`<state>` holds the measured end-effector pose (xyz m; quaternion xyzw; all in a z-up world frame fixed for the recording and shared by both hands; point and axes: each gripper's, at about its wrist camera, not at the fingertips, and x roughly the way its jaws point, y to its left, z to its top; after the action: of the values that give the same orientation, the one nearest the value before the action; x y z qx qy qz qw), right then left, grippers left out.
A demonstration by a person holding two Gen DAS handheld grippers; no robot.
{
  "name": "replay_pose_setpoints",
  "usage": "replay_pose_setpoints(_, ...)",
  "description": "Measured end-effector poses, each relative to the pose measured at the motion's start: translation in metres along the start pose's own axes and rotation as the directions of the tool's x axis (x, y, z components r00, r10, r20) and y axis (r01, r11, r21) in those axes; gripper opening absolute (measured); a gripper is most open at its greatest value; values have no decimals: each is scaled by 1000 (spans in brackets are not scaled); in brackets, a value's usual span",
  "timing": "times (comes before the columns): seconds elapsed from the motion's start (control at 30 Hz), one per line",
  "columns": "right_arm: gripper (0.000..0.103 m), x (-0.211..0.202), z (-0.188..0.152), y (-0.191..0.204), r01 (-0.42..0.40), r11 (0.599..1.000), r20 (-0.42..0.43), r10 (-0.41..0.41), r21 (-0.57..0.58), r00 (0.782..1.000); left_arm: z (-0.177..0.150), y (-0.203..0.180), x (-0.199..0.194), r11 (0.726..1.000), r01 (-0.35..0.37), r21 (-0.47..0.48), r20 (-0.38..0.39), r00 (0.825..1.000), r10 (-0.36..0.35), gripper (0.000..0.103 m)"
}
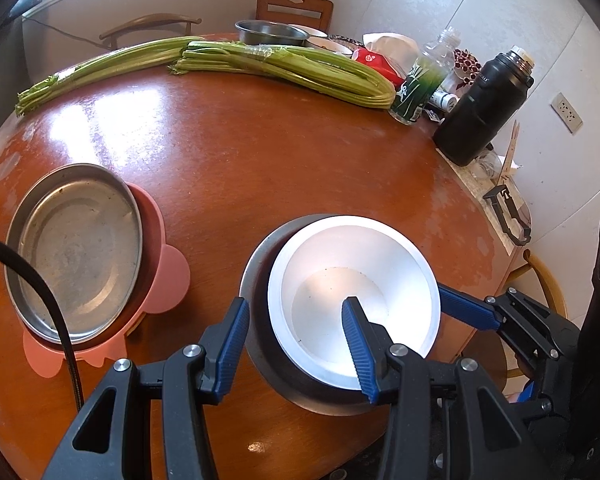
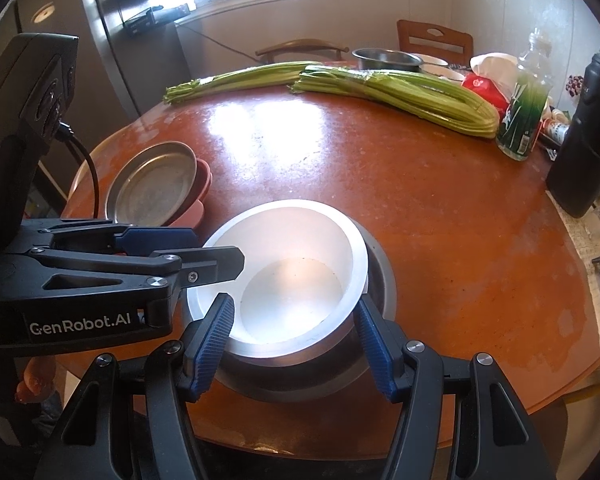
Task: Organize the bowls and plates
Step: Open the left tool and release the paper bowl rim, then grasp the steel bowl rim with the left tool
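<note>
White bowl nested in metal bowl, near table edge. L gripper wide, straddling bowl rim; R gripper wide around bowl. Neither clamped.

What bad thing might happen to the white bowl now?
1. The white bowl sits tilted inside the metal bowl, so it might rock or slide as the grippers move.
2. The left gripper straddles the bowls' near rims, one finger inside the white bowl, so lifting could drag both bowls.
3. Both bowls sit near the table edge, so a bump from the right gripper might push them off.
</note>
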<state>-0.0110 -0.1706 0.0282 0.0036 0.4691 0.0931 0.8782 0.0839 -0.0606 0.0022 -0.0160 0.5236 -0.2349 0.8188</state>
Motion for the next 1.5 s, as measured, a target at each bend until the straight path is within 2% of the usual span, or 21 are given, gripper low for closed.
replay_pose_setpoints(0.6, 65, -12, -2, -1, 45, 999, 33, -45, -10, 998, -5, 5, -4, 1000, 13, -13, 5, 1000, -13, 48)
replay_pose_setpoints(0.87, 65, -24, -1, -9, 62, 998, 66, -63, 5, 996, -7, 0, -11, 1000, -17, 10, 31, 999, 17, 48)
replay_pose_setpoints(1.2, 65, -30, -4, -22, 55, 997, 84, -59, 50, 995, -8, -4, -12, 999, -54, 4, 30, 998, 54, 49)
replay_pose_setpoints(1.5, 65, -24, -6, -35, 32, 995, 66, -39, 96, 997, -10, 0, -6, 998, -51, -24, 8, 999, 51, 53)
